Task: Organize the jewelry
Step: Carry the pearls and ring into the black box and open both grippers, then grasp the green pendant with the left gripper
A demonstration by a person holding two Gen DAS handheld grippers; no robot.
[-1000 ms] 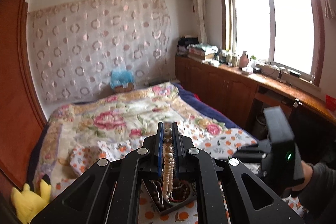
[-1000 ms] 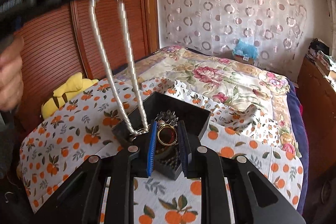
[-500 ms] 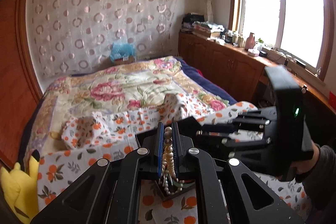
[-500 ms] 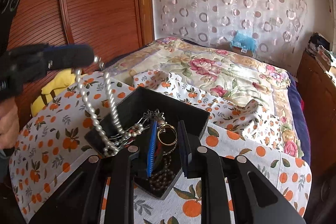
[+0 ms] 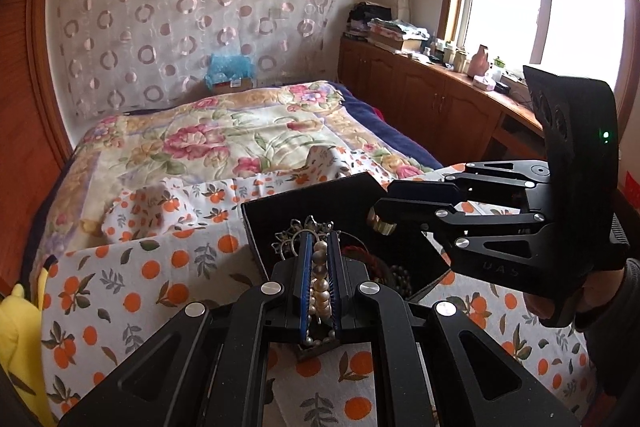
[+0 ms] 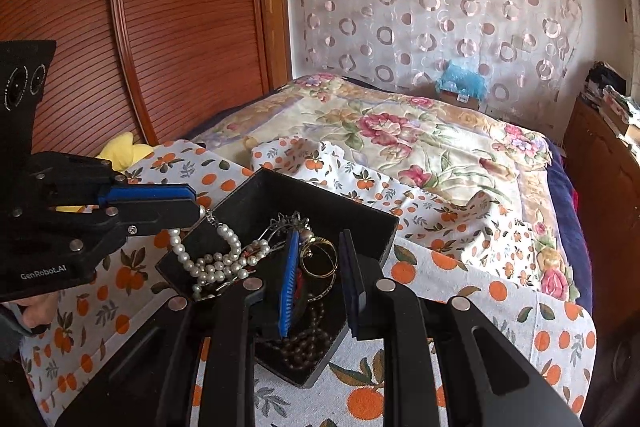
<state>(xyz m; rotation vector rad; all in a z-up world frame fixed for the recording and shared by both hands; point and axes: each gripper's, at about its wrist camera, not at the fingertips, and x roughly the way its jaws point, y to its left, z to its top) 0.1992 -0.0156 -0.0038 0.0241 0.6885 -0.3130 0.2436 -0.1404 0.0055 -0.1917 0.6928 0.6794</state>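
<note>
A black jewelry box [image 6: 360, 215] sits on the orange-print cloth [image 6: 460, 267] on the bed. My left gripper [image 5: 319, 251] is shut on a white pearl necklace [image 5: 320, 279], low over the box's near-left edge; it shows from the side in the right wrist view [image 6: 196, 211], with the pearls [image 6: 212, 267] piled into the box. My right gripper [image 6: 318, 259] is open over the box, with gold bangles [image 6: 318, 259] between its fingers, and also shows in the left wrist view [image 5: 384, 211]. A silver ornament [image 6: 288, 223] and dark beads [image 6: 304, 339] lie inside.
A floral quilt [image 5: 224, 139] covers the bed beyond the cloth. A yellow plush toy [image 6: 124, 151] lies at the left edge by the wooden wardrobe [image 6: 140, 27]. Wooden cabinets [image 5: 420, 99] run along the right under the window.
My left gripper came down from high above, and the hanging pearl necklace has sunk into the box in a pile. My right gripper stayed open over the bangles.
</note>
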